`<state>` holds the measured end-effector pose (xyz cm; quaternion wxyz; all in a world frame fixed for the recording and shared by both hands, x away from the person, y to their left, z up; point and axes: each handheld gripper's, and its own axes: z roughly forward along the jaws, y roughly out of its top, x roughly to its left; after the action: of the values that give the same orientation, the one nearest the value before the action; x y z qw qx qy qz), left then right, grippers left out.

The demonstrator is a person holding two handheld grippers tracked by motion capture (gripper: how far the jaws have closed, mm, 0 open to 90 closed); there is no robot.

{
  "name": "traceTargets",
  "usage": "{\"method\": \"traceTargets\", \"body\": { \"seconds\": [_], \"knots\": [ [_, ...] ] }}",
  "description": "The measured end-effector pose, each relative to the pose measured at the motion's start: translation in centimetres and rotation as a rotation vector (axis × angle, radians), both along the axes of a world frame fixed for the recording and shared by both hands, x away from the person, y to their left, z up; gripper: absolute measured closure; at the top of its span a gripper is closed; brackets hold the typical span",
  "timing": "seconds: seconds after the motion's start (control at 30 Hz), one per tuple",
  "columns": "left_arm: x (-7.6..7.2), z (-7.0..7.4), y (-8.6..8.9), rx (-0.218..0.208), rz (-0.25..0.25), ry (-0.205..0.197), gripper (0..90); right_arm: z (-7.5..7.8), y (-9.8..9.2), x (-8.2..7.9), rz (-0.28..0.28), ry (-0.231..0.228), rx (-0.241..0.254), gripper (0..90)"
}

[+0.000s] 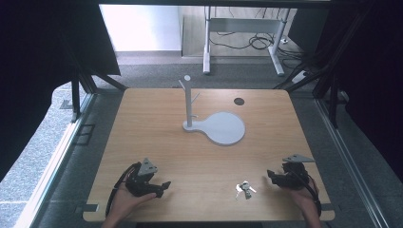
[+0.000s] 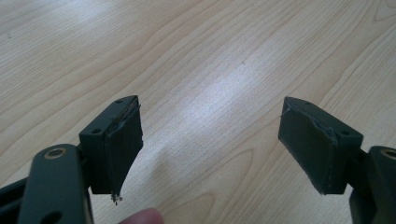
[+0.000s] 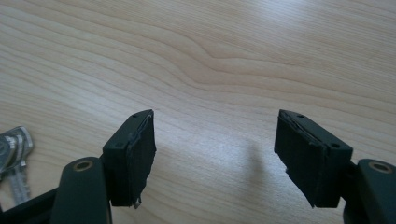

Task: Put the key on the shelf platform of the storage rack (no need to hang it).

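Left gripper [image 1: 166, 184]: at the near left of the counter, held in the person's left hand [image 1: 124, 199]; in the left gripper view [image 2: 210, 140] its jaws stand wide apart with bare wood between them, gripping nothing; a fingertip [image 2: 142, 217] shows at the bottom edge.
Right gripper [image 1: 269, 175]: at the near right of the counter, held in the right hand [image 1: 300, 193]; in the right gripper view [image 3: 215, 149] its jaws are also spread wide, with nothing between them.
Keys [image 1: 244, 189]: a small bunch lying flat on the counter near its near edge, just left of the right gripper and apart from it; in the right gripper view the keys [image 3: 14, 158] lie left of the left jaw, outside the gap.
Stand [image 1: 189, 102]: a pale upright post with short side pegs, rising from a flat round-ended base [image 1: 223, 127] at the middle of the counter, well apart from both grippers.
Counter [image 1: 157, 137]: light wood with rounded corners; a small dark round spot [image 1: 239, 100] sits toward the far right.
Open room: bare wood lies between the two grippers apart from the keys, and between the grippers and the stand.
Edges: both grippers sit close to the near edge; dark curtains and metal frame bars flank the left and right sides; grey floor and a white table frame lie beyond the far edge.
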<state>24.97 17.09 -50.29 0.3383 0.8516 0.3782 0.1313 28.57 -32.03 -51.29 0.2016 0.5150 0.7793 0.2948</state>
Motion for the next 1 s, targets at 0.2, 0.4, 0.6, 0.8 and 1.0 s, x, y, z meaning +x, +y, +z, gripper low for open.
{"method": "traceTargets", "body": {
  "seconds": [0.2,0.4,0.6,0.8,1.0],
  "knots": [
    [0.0,0.2,0.2,-0.001,0.007,-0.007,22.1,0.7,0.6,-0.1,0.041,0.022,-0.004,29.7],
    [0.0,0.1,0.0,-0.001,-0.005,-0.003,22.1,2.2,1.6,0.2,0.079,0.051,-0.04,29.6],
    [-0.2,0.2,-0.2,0.002,-0.021,0.0,22.0,3.6,2.3,0.2,0.105,0.11,-0.049,29.9],
    [-0.2,0.4,-0.2,-0.003,-0.018,-0.002,22.0,4.6,2.5,0.1,0.133,0.147,-0.049,30.9],
    [-0.3,0.4,-0.1,-0.01,-0.016,0.0,22.0,5.1,3.4,0.0,0.162,0.167,-0.085,32.2]
  ]
}}
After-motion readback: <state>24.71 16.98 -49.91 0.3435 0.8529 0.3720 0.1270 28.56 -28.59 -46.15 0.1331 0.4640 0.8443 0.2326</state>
